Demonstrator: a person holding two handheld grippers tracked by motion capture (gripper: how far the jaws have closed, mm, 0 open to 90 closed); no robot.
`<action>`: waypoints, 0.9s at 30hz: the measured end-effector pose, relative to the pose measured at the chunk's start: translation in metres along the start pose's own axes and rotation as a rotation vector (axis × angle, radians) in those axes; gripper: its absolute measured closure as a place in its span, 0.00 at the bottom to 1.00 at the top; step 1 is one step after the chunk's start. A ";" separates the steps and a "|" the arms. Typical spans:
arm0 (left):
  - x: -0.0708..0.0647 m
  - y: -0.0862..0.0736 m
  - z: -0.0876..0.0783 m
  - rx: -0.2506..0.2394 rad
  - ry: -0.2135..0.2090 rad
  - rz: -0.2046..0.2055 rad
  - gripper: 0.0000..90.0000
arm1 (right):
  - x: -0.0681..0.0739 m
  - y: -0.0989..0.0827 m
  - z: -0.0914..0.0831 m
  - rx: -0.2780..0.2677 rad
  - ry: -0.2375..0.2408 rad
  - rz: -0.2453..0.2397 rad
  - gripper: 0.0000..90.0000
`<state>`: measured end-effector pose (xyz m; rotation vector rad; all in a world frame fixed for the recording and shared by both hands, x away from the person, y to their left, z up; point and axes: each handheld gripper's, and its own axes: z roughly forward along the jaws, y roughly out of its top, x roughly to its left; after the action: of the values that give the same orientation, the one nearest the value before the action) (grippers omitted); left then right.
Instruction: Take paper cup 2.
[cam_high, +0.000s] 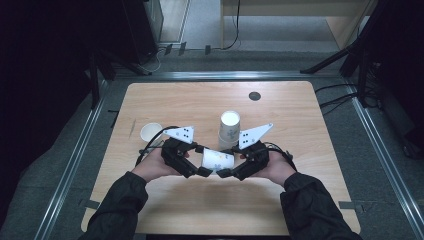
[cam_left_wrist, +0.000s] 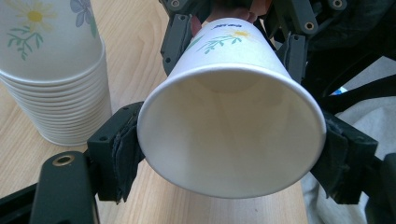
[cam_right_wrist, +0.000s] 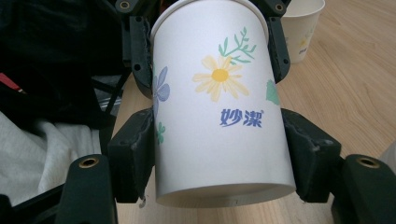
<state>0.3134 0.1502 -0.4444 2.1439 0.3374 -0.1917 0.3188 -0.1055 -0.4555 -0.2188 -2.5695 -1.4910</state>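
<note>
High view: paper cup (cam_high: 218, 160) lies sideways above table (cam_high: 210, 210), between left tongs (cam_high: 199, 171) and right tongs (cam_high: 227, 172); cup stack (cam_high: 229, 130) and single cup (cam_high: 151, 132) behind.

Left gripper view: open mouth faces camera, pads at rim.

Right gripper view: base end clamped; print reads "妙潔", daisy motif.

A white flower-printed paper cup (cam_right_wrist: 219, 107) looks smooth and matt; the pale wooden tabletop (cam_high: 200, 102) has a satin grain.

High view overhead, far; both claw views close, facing each other across paper cup (cam_high: 218, 160).
</note>
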 end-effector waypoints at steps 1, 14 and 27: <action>0.000 0.000 0.000 0.000 0.000 0.000 0.24 | 0.000 0.000 0.000 0.001 -0.002 0.000 0.37; -0.001 0.001 -0.005 0.023 0.006 0.014 0.27 | -0.001 -0.001 0.002 0.017 0.015 0.019 0.33; 0.001 0.015 -0.025 0.151 0.090 0.023 0.27 | -0.003 -0.007 -0.003 0.043 -0.044 0.041 0.30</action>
<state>0.3192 0.1627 -0.4186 2.3092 0.3600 -0.1110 0.3202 -0.1115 -0.4610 -0.3006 -2.6119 -1.4305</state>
